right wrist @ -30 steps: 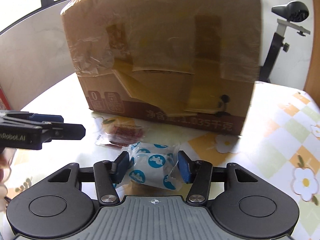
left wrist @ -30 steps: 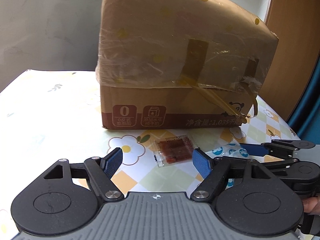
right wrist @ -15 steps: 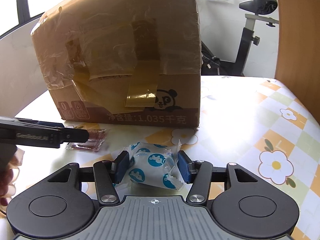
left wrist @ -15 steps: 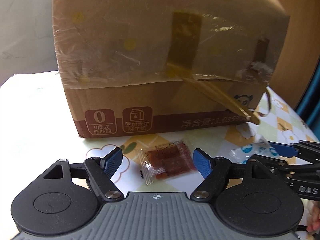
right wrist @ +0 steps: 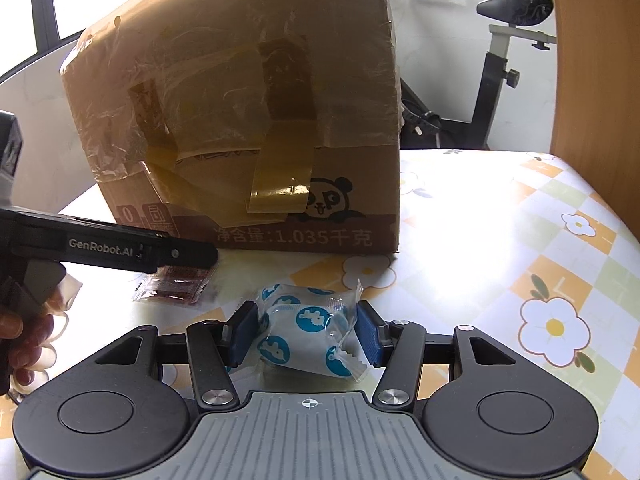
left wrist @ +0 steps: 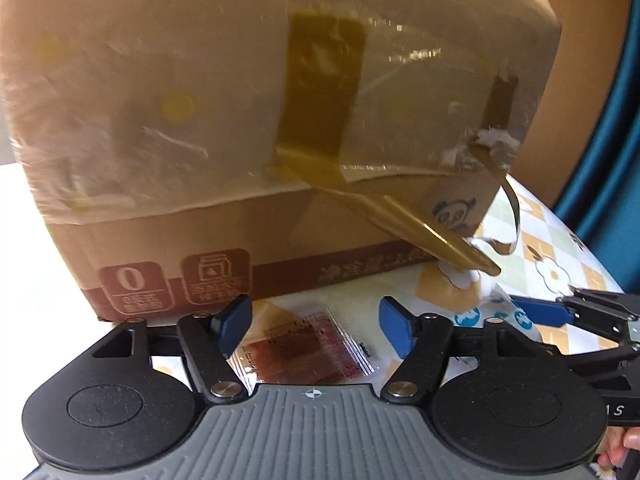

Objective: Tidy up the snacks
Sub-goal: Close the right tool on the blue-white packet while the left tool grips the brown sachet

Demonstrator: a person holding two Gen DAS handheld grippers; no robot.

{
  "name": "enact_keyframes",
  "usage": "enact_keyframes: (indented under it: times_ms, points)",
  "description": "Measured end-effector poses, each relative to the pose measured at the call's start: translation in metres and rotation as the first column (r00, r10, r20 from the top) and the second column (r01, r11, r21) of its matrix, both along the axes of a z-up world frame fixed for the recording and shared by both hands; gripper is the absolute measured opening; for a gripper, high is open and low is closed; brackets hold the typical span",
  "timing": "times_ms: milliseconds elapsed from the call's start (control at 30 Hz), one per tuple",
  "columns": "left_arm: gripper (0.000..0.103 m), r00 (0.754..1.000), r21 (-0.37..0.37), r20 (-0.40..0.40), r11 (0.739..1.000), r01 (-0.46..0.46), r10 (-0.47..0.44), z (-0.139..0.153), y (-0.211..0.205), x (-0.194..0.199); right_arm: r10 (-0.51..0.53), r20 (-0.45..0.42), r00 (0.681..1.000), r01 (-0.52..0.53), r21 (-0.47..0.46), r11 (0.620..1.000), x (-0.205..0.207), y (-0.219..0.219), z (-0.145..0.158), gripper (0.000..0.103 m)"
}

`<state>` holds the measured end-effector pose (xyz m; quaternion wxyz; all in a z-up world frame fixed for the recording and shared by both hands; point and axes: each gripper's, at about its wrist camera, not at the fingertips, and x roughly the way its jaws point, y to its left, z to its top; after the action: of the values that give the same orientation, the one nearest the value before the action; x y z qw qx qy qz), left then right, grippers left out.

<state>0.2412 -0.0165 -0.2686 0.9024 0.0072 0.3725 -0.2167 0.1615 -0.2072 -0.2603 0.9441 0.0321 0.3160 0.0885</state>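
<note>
A clear packet with a red-brown snack [left wrist: 304, 348] lies flat on the table between the blue fingers of my left gripper [left wrist: 316, 326]. Its jaws are closing, with a gap still showing on each side of the packet. The right wrist view shows the same packet [right wrist: 172, 286] under the left gripper's [right wrist: 200, 256] tip. My right gripper [right wrist: 306, 332] is shut on a white snack packet with blue dots [right wrist: 304, 336], low over the table. That white packet [left wrist: 480, 316] and the right gripper [left wrist: 560, 314] also show at the right of the left wrist view.
A big taped cardboard box [left wrist: 240, 120] [right wrist: 240, 120] stands just behind both packets on the flowered tablecloth [right wrist: 520, 240]. A hand [right wrist: 24, 332] holds the left gripper. An exercise bike [right wrist: 512, 40] and a wooden panel [right wrist: 592, 60] stand beyond the table.
My left gripper has moved in toward the box and over the red-brown packet, and its jaws have narrowed. The right gripper keeps its hold on the white packet.
</note>
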Motion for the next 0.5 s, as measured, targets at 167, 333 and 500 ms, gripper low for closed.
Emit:
enact_keyframes:
  times_ms: [167,333,500]
  points:
    - [0.068,0.998,-0.050,-0.059,0.998,0.026,-0.029,-0.005,0.010,-0.001,0.000,-0.001,1.000,0.000,0.001,1.000,0.000,0.000,0.000,0.050]
    - [0.068,0.993,-0.072,-0.096,0.996,0.059,-0.066,-0.005,0.014,-0.015,0.000,-0.001,1.000,0.000,0.001,1.000,0.000,0.000,0.000,0.050]
    - [0.067,0.990,-0.017,-0.080,0.993,0.114,-0.115,-0.007,0.010,-0.027,0.000,-0.001,1.000,0.000,0.001,1.000,0.000,0.000,-0.001,0.050]
